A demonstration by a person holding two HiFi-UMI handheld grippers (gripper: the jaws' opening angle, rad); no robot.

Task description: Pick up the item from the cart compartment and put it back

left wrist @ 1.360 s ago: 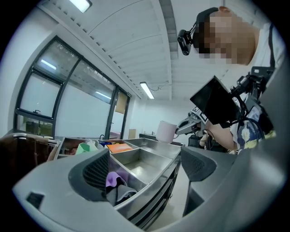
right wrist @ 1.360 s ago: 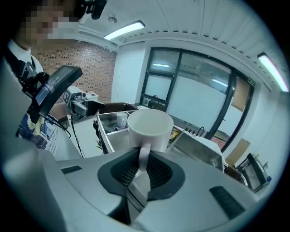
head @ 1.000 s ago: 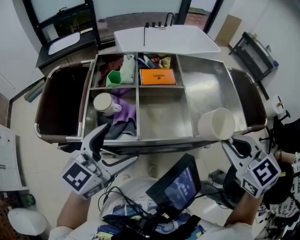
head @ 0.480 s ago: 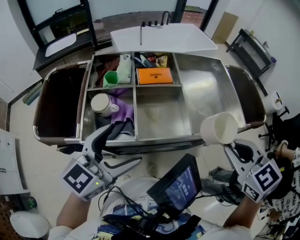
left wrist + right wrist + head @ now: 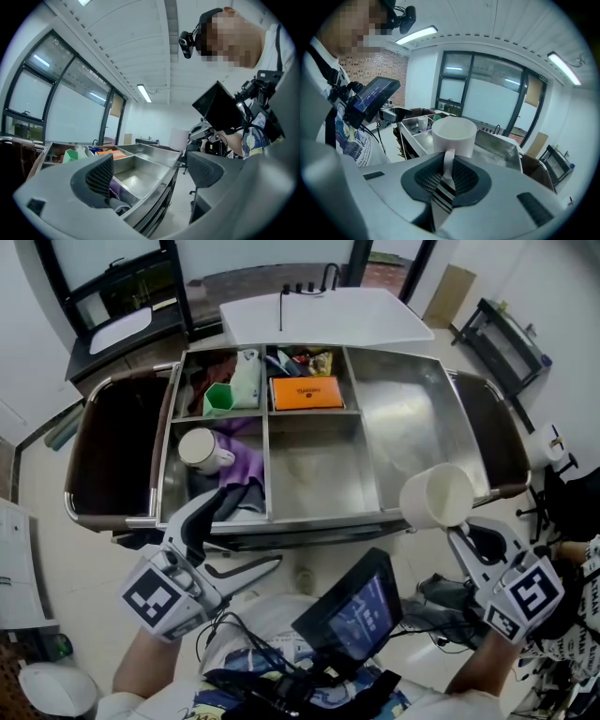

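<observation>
Head view: cup is up, out of the cart.
Right gripper pinches its handle; left gripper is wide, empty. Next, I think, lower it back in gently.

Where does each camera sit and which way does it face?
Head view: on the person's head, looking steeply down at the cart; both forearms, left tongs and right tongs show.
Left gripper view: on the left tongs, looking along their open jaws across the cart; the torso shows.
Right gripper view: on the right tongs, facing the cart past the white mug clamped by its handle; torso left.
All three show the mug and cart.
</observation>
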